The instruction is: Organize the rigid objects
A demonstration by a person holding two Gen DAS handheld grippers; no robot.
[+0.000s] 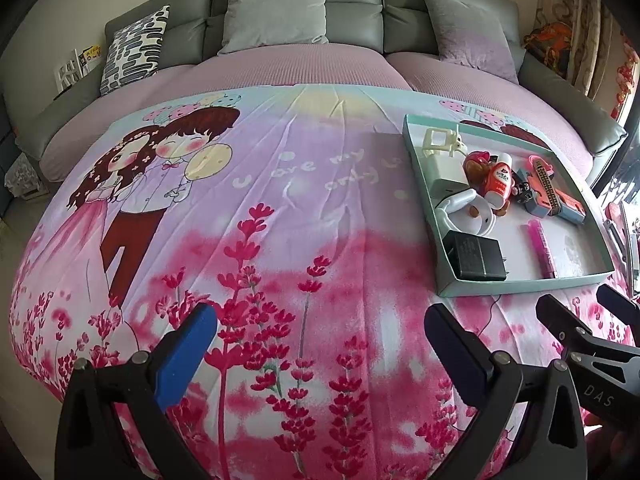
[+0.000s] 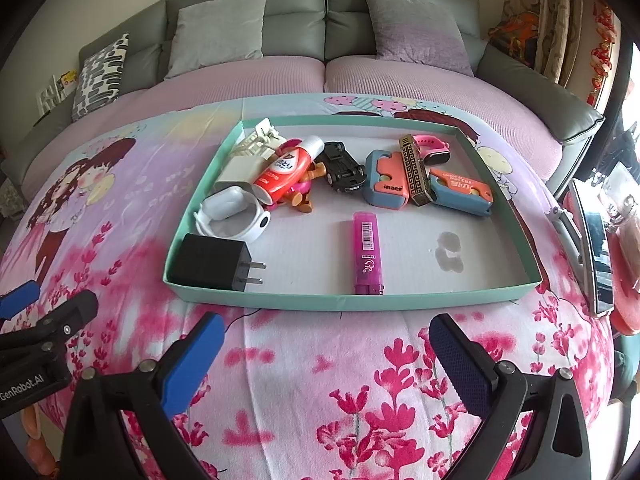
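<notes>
A shallow teal tray (image 2: 352, 300) lies on the bed and holds several rigid items: a black charger (image 2: 212, 262), a pink marker (image 2: 367, 254), a red-and-white bottle (image 2: 286, 172), a black toy car (image 2: 344, 166), a harmonica (image 2: 416, 172) and white gear (image 2: 236, 216). In the left wrist view the tray (image 1: 520, 282) is at the right. My left gripper (image 1: 320, 338) is open and empty over the bedspread, left of the tray. My right gripper (image 2: 326, 350) is open and empty just in front of the tray.
The flowered pink bedspread (image 1: 280, 240) covers the bed. A grey sofa headboard with cushions (image 2: 224, 28) is behind. A tablet-like device (image 2: 596, 252) stands at the right edge. The left gripper's fingertips (image 2: 24, 294) show at the right view's left side.
</notes>
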